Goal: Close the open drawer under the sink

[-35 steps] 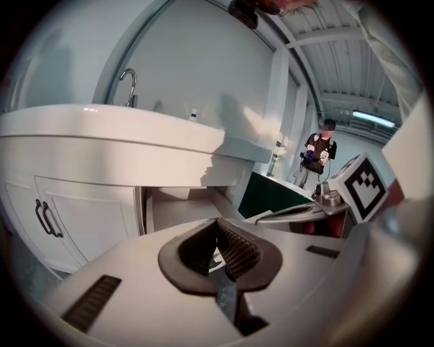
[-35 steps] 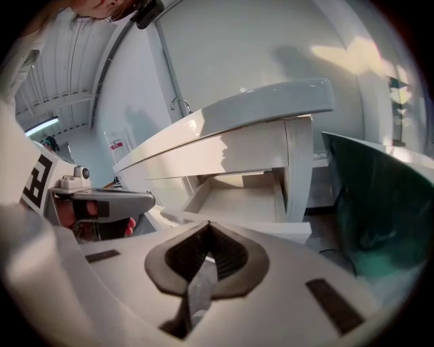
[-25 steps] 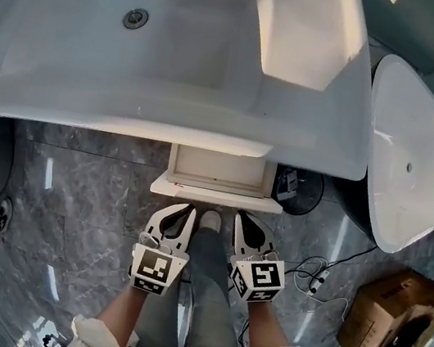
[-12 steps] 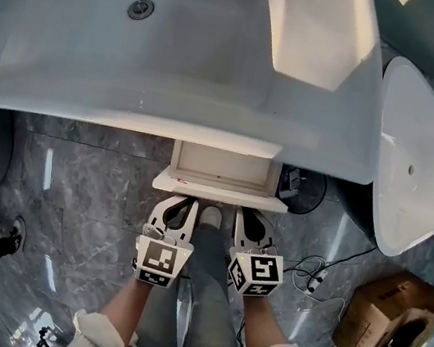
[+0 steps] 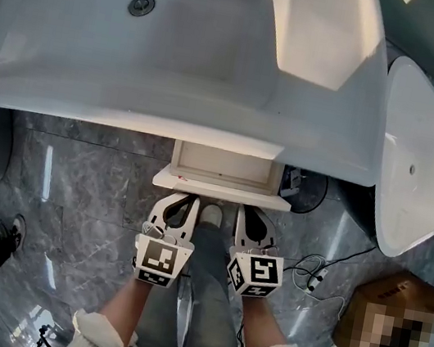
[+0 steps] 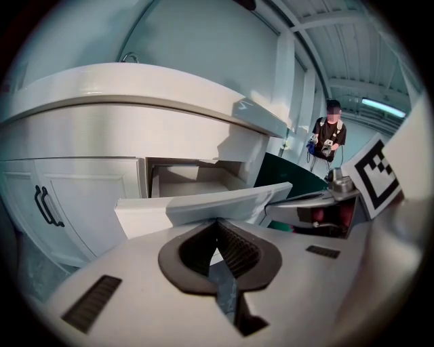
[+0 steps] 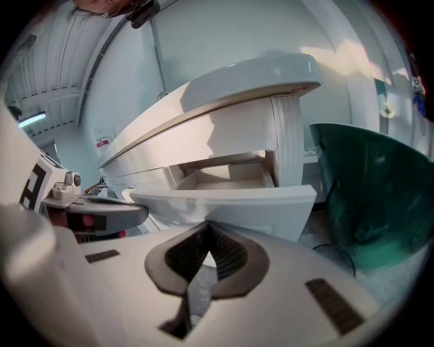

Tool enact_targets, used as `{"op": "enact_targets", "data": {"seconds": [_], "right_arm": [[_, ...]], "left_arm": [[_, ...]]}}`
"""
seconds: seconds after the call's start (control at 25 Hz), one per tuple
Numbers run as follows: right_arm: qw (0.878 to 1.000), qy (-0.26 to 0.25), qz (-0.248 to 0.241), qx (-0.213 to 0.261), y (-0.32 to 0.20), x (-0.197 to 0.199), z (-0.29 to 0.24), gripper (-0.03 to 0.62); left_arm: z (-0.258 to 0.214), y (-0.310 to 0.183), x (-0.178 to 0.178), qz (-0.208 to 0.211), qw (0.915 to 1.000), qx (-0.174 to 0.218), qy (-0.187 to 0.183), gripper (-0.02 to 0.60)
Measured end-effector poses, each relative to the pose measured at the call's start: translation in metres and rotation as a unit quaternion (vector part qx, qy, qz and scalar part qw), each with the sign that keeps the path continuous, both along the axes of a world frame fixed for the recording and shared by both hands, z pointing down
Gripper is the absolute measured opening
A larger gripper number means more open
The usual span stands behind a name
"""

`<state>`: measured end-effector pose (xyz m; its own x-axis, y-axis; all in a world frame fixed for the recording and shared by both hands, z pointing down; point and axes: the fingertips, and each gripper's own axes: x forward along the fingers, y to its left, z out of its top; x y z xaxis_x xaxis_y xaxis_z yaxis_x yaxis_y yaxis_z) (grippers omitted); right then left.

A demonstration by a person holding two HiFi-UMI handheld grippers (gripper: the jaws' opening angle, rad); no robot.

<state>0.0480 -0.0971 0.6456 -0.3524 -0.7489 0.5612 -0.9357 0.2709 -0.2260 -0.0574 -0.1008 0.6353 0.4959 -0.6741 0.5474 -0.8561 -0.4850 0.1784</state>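
Observation:
The white drawer (image 5: pixel 222 169) stands pulled out from under the big white sink (image 5: pixel 181 46), and its front panel (image 5: pixel 222 191) faces me. My left gripper (image 5: pixel 187 199) is shut and empty, with its tips at the left half of the front panel (image 6: pixel 203 207). Beside it, my right gripper (image 5: pixel 245 209) is also shut and empty, its tips at the panel's right half (image 7: pixel 224 203). In the left gripper view the left gripper (image 6: pixel 218 222) meets the panel edge. The right gripper (image 7: pixel 207 223) does the same in the right gripper view. The drawer's inside (image 7: pixel 227 177) looks bare.
A white oval fixture (image 5: pixel 416 154) stands to the right, with a dark round bin (image 5: pixel 303 194) and cables (image 5: pixel 311 275) on the marble floor. A cardboard box (image 5: pixel 389 328) sits at lower right. A cabinet door with a black handle (image 6: pixel 44 203) is left of the drawer. A bystander's shoe (image 5: pixel 11 232) is at far left.
Both grippers have moved forward to the drawer's front panel. The drawer looks as far out as before. The bystander's leg at the left has shifted.

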Motion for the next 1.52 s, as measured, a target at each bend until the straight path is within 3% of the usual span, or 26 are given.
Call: {"op": "enact_targets", "data": {"seconds": [1.52], "right_arm": [[0.999,0.018,0.000,0.041,-0.096,0.003,-0.010,0.009]], "left_arm": [[-0.014,-0.097,0.003,0.003,0.9990,0.046,0.001,0.015]]}}
